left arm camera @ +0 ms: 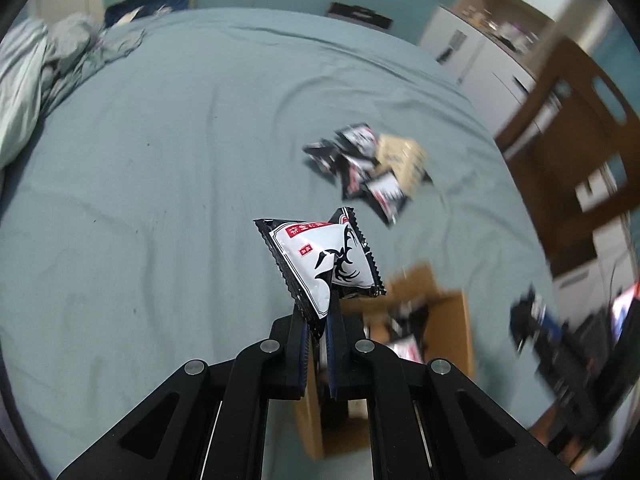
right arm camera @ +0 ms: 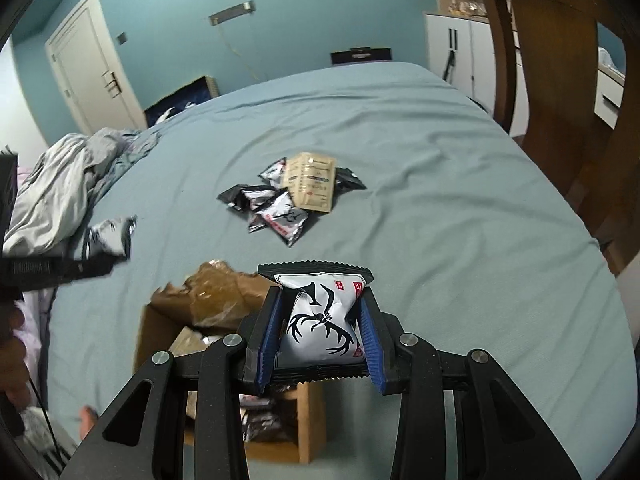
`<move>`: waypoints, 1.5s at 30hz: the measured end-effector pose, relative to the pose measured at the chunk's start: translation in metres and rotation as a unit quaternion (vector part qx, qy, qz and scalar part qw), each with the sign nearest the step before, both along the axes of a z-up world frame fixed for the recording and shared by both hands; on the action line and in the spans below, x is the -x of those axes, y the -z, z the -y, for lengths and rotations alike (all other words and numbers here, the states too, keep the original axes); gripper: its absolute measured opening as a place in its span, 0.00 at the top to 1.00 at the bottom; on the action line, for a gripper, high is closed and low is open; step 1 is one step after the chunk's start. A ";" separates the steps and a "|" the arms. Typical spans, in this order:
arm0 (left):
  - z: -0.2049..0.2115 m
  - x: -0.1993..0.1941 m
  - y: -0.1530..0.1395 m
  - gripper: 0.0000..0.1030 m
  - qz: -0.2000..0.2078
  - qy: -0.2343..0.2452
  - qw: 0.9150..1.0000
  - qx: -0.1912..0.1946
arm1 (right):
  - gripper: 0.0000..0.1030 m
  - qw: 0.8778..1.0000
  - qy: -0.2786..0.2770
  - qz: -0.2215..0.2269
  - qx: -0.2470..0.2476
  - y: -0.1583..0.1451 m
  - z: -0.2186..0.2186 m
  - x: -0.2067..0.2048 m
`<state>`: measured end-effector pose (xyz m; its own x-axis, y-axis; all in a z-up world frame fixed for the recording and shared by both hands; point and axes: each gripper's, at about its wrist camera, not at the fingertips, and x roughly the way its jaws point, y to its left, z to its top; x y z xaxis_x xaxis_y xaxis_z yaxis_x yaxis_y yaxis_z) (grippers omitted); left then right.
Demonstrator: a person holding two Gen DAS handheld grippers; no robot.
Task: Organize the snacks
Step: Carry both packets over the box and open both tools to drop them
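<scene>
Both wrist cameras look down and forward from above the cardboard box [right arm camera: 224,300], close to it, facing across the bed [left arm camera: 160,160]; both share the snack pile [right arm camera: 292,196] beyond the box.

1. Left gripper [left arm camera: 318,312]: jaws nearly closed, blue pads pinching the lower corner of a snack packet [left arm camera: 320,264], held raised.
2. Right gripper [right arm camera: 320,332]: jaws part-spread, clamping a second packet [right arm camera: 320,320] by its sides.
</scene>
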<state>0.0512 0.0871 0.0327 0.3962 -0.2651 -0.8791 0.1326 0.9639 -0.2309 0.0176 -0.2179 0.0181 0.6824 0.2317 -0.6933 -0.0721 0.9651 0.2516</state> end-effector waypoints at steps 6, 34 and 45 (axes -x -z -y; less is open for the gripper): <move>0.018 0.045 0.005 0.94 0.012 0.071 0.997 0.000 | 0.65 1.000 -0.008 0.000 -0.004 -0.003 0.004 0.025; 0.010 0.043 0.003 0.22 0.076 0.018 0.992 -0.095 | 0.65 0.996 -0.083 0.004 -0.012 -0.007 -0.023 0.047; 0.010 0.042 0.009 0.22 0.058 0.020 0.994 -0.090 | 0.18 0.996 -0.068 0.024 -0.061 -0.004 -0.007 0.051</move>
